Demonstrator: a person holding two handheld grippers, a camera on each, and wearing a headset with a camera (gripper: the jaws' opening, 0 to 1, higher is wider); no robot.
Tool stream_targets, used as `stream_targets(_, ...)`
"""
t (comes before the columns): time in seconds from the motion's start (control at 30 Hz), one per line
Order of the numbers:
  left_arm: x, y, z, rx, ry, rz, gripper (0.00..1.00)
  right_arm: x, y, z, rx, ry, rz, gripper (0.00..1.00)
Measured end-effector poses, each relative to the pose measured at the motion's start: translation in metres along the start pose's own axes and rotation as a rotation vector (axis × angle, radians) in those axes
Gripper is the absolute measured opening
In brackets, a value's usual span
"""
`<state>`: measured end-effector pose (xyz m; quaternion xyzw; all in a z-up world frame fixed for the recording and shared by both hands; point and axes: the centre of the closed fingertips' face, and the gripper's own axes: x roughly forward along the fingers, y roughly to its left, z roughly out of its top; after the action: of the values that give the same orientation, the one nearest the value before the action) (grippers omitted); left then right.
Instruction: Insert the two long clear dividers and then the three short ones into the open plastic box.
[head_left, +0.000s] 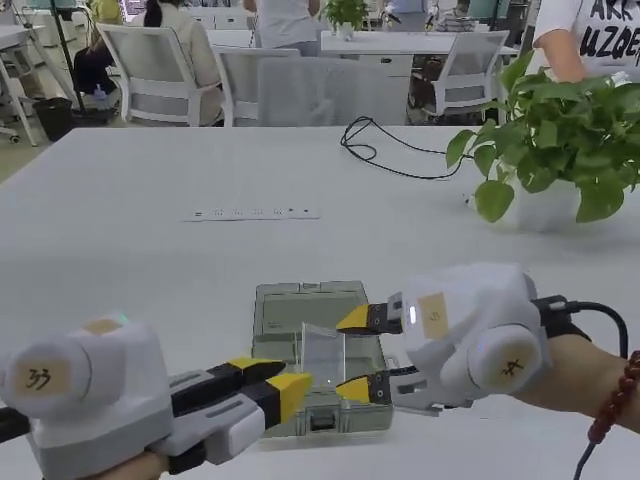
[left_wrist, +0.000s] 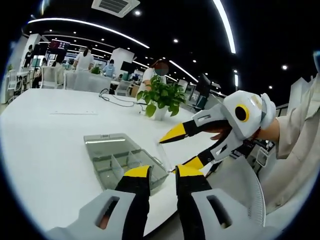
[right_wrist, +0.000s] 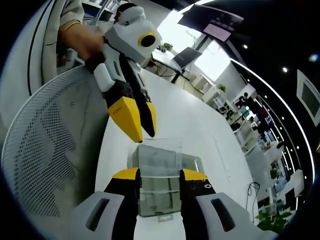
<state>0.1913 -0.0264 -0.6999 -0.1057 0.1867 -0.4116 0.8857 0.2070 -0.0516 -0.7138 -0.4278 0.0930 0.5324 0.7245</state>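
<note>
The open greenish plastic box (head_left: 300, 305) lies on the white table just in front of me, with clear dividers standing in it (left_wrist: 112, 160). My right gripper (head_left: 353, 353) comes in from the right and is shut on a short clear divider (head_left: 322, 358), held upright over the box's near half. The right gripper view has that divider (right_wrist: 159, 162) spanning its two jaws above the box (right_wrist: 165, 200). My left gripper (head_left: 285, 378) points in from the lower left, jaws close together and holding nothing, its tips beside the divider's lower edge.
A leafy plant in a white pot (head_left: 545, 150) stands at the table's right, with a black cable (head_left: 385, 150) beside it. A thin pale strip (head_left: 255, 213) lies mid-table. White chairs and seated people are beyond the far edge. A white mesh chair back (right_wrist: 45, 150) is near me.
</note>
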Motion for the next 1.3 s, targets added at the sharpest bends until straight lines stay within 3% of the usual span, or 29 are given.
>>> stream_targets(0.37, -0.001, 0.001, 0.001, -0.058, -0.006, -0.012, 0.01, 0.003, -0.002, 0.014, 0.005, -0.044, -0.018, 0.32)
stream_targets(0.6, 0.0, 0.0, 0.003, -0.093, -0.009, -0.016, 0.0, 0.004, -0.004, 0.016, 0.001, -0.042, -0.031, 0.32)
stream_targets(0.63, 0.0, 0.001, 0.003, -0.104, -0.008, -0.011, 0.0, 0.004, -0.005, 0.016, -0.003, -0.04, -0.034, 0.32)
stream_targets(0.67, 0.0, 0.002, 0.004, -0.154, -0.016, -0.005, 0.0, 0.004, -0.006, 0.016, -0.007, -0.039, -0.039, 0.32)
stream_targets(0.87, 0.0, 0.004, 0.006, -0.257, -0.026, -0.019, 0.0, 0.002, -0.008, 0.017, -0.011, -0.041, -0.056, 0.32)
stream_targets(1.17, -0.003, -0.001, 0.012, -0.234, -0.036, 0.001, 0.0, 0.0, -0.011, 0.023, -0.009, -0.064, -0.096, 0.34)
stream_targets(1.3, -0.003, 0.004, 0.011, -0.141, 0.003, 0.037, 0.0, 0.0, -0.011, 0.025, 0.028, -0.075, -0.092, 0.37)
